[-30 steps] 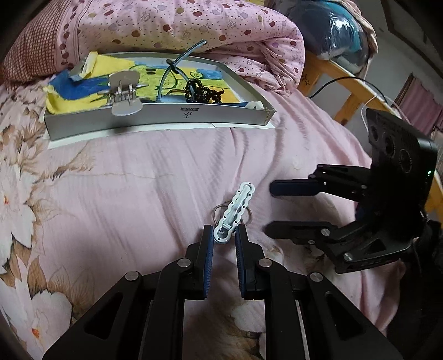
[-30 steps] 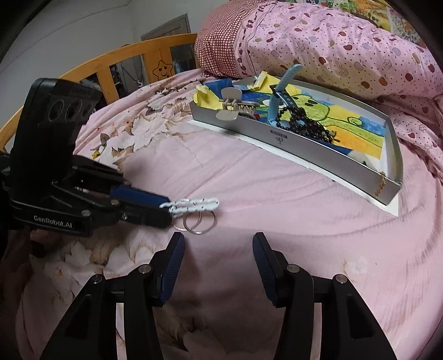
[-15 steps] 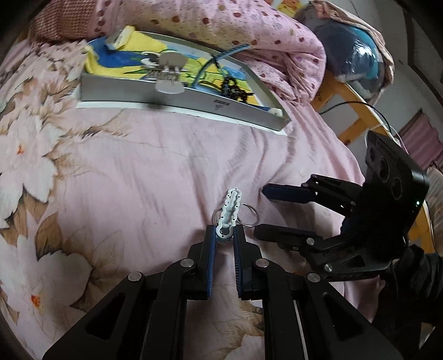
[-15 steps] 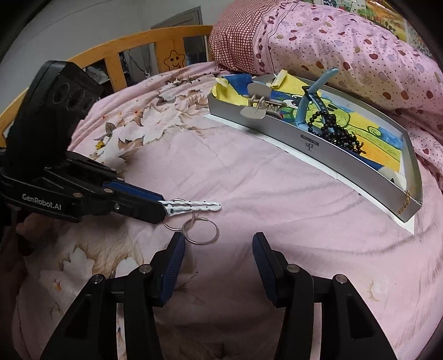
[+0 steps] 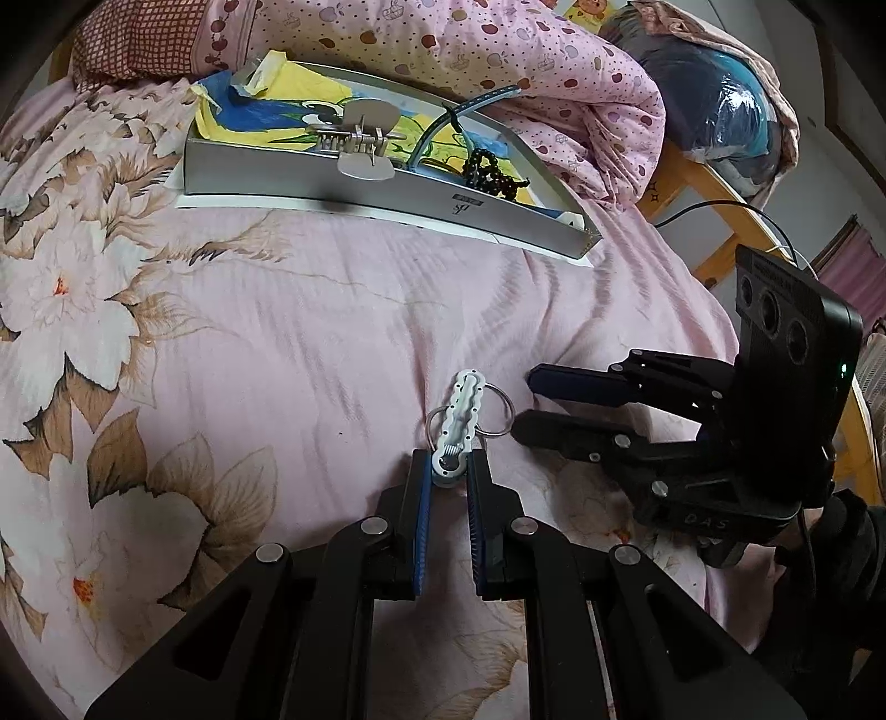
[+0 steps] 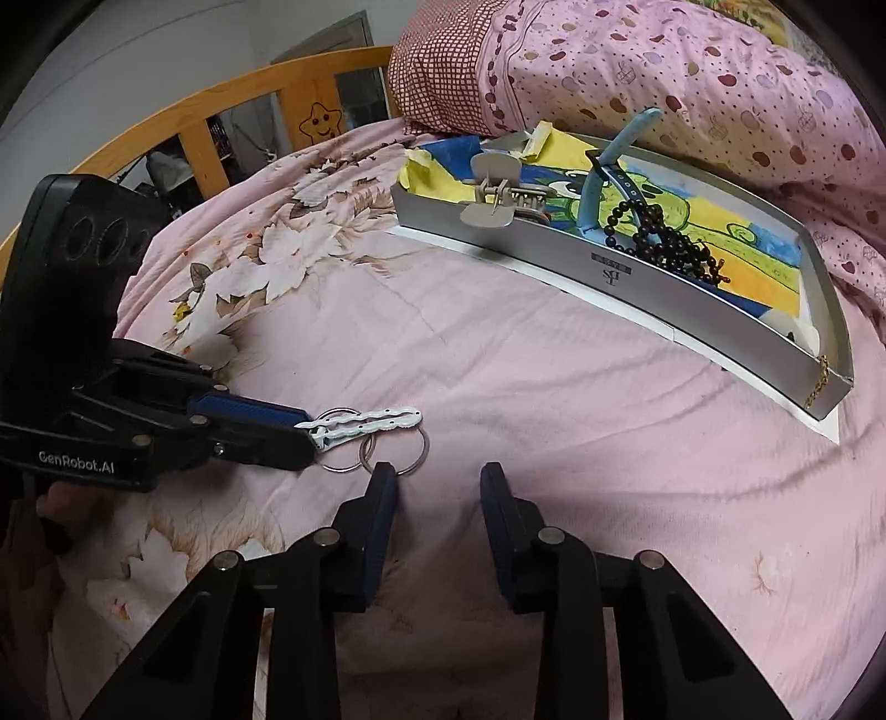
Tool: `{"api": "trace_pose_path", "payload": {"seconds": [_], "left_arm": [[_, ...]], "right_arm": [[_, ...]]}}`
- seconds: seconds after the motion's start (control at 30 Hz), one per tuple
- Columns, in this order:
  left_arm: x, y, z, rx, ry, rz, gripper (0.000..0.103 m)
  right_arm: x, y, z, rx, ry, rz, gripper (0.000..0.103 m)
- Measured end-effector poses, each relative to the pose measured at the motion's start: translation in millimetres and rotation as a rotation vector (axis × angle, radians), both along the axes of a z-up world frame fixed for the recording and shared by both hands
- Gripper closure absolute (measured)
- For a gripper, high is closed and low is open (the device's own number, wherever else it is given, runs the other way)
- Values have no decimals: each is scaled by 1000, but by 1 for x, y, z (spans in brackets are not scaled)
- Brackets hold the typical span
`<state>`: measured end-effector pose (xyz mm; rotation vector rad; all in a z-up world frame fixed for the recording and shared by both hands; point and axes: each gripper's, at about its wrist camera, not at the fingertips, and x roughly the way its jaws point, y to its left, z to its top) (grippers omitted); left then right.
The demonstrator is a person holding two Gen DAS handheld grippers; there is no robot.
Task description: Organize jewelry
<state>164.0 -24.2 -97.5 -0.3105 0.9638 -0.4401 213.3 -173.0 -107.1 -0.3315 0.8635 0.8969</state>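
A white scalloped hair clip (image 5: 464, 412) with two metal rings (image 5: 498, 412) hanging from it is lifted just over the pink bedspread. My left gripper (image 5: 449, 471) is shut on its near end. In the right wrist view the clip (image 6: 376, 422) sticks out of the left gripper (image 6: 307, 433) toward the right. My right gripper (image 6: 437, 476) sits just behind the rings (image 6: 412, 451). Its jaws are closing with nothing between them, and its left fingertip is close to one ring. The silver tray (image 5: 387, 194) lies farther back.
The tray (image 6: 554, 260) holds a silver claw clip (image 6: 498, 199), a blue band (image 6: 603, 166), dark beads (image 6: 664, 238) and a gold chain (image 6: 819, 376) over its corner. A spotted quilt (image 5: 498, 50) lies behind it. A wooden bed rail (image 6: 221, 111) runs at the left.
The right gripper's jaws have narrowed and it has edged closer to the rings. The left gripper has rolled a little and kept its hold on the white clip.
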Motion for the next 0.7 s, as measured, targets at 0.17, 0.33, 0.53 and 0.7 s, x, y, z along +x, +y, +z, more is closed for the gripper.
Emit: {"api": "trace_pose_path", "payload": {"seconds": [0.17,0.33,0.53,0.7], "left_arm": [[-1,0,0,-5,3,5,93],[-1,0,0,-10,4,9,93],[-2,1,1,-2,1,6,93],[-6,-1,6,7,-22,3,93]], "right_arm": [[6,-2,3,42,49,-26,73],[9,2,3,30,52,-52,73],[5,12,-1,-32,21,-53,78],[5,12,-3,-81,4,-59,93]]}}
